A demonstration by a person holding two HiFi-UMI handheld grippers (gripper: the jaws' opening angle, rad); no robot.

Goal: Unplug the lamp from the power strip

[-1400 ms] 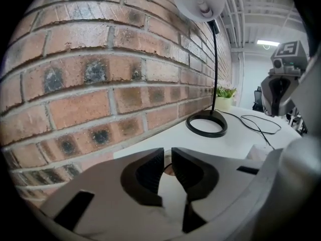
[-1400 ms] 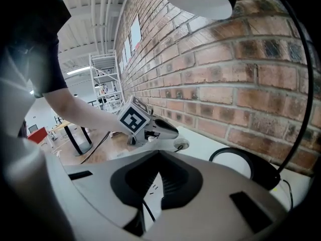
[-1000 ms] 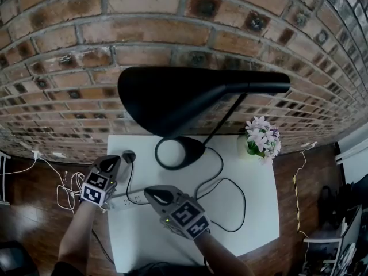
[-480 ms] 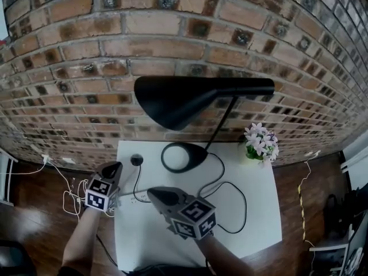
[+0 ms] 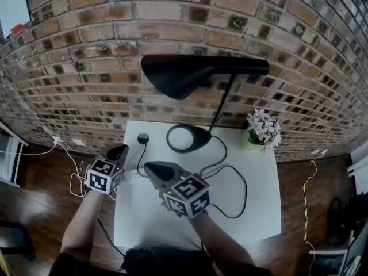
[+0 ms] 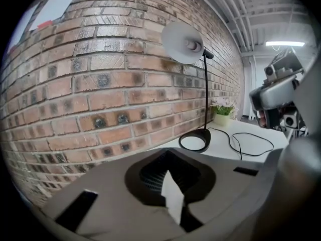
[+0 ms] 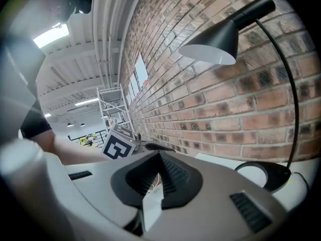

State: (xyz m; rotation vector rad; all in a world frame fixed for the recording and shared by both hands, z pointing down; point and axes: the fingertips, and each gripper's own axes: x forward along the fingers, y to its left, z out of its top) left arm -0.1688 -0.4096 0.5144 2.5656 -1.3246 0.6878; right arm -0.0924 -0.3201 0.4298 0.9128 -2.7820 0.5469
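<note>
The black lamp [image 5: 195,73] stands at the back of the white table [image 5: 259,223], its round base [image 5: 187,138] by the brick wall. Its black cord [image 5: 233,194] loops over the table's right half. A round black piece [image 5: 143,138] on a cord lies left of the base. The white power strip [image 5: 131,176] shows only as a sliver between my grippers. My left gripper [image 5: 119,152] hovers at the table's left edge, shut and empty. My right gripper [image 5: 150,168] is beside it, over the table, shut with nothing in it. The left gripper view shows the lamp base [image 6: 194,142] ahead.
A pot of pale flowers [image 5: 261,134] stands at the table's back right corner. The brick wall [image 5: 86,68] runs right behind the table. White cables [image 5: 72,183] lie on the wooden floor to the left.
The head view has risen and drawn back, so the lamp looks smaller. Both grippers stay shut over the table's left part, close to where they were.
</note>
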